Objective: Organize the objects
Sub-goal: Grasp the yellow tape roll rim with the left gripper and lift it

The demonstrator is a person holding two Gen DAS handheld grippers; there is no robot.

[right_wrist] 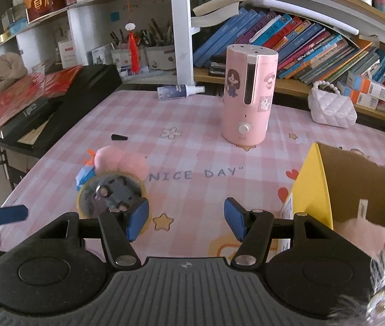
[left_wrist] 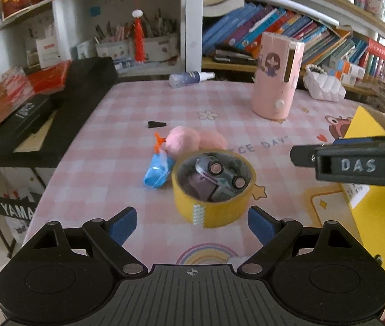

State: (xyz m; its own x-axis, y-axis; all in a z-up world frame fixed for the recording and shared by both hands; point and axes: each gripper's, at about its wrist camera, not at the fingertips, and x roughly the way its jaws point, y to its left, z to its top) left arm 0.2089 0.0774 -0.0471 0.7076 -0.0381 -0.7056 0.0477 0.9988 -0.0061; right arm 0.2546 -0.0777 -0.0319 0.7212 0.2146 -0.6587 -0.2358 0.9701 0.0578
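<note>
The yellow cardboard box (right_wrist: 355,190) stands open at the table's (left_wrist: 127,114) right edge, likely the collecting bin. Near the left edge, a yellow tape roll (left_wrist: 211,190) cradles a toy car (left_wrist: 219,174) (tipped on its side), handy to lift together. The left gripper (left_wrist: 192,222) hangs wide open, empty, the roll just ahead of its jaws. The right gripper (right_wrist: 187,220) is half open, holding nothing.
</note>
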